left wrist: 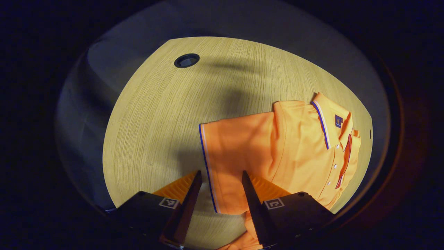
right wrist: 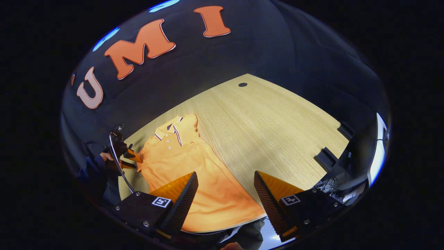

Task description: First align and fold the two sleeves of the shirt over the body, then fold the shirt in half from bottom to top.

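An orange polo shirt [left wrist: 295, 146] lies flat on the wooden table [left wrist: 163, 114], collar [left wrist: 324, 121] to the right in the left gripper view. Its sleeve [left wrist: 236, 149] stretches out toward me, with a blue and white trimmed cuff [left wrist: 207, 163]. My left gripper [left wrist: 221, 177] is open, and the cuff edge lies between its fingers; whether they touch it I cannot tell. In the right gripper view the shirt [right wrist: 180, 156] runs from its collar [right wrist: 170, 132] down to the hem [right wrist: 225, 211]. My right gripper [right wrist: 225, 177] hangs open over the shirt's lower right side. The left gripper [right wrist: 129, 160] sits at the shirt's far sleeve, held by a hand [right wrist: 104, 157].
A round cable hole [left wrist: 186, 60] is set into the far part of the table, also seen as the cable hole [right wrist: 242, 84] in the right gripper view. Black brackets [right wrist: 326, 158] sit at the table's right edge beside a bright screen [right wrist: 378, 152]. Bare wood [right wrist: 270, 132] lies right of the shirt.
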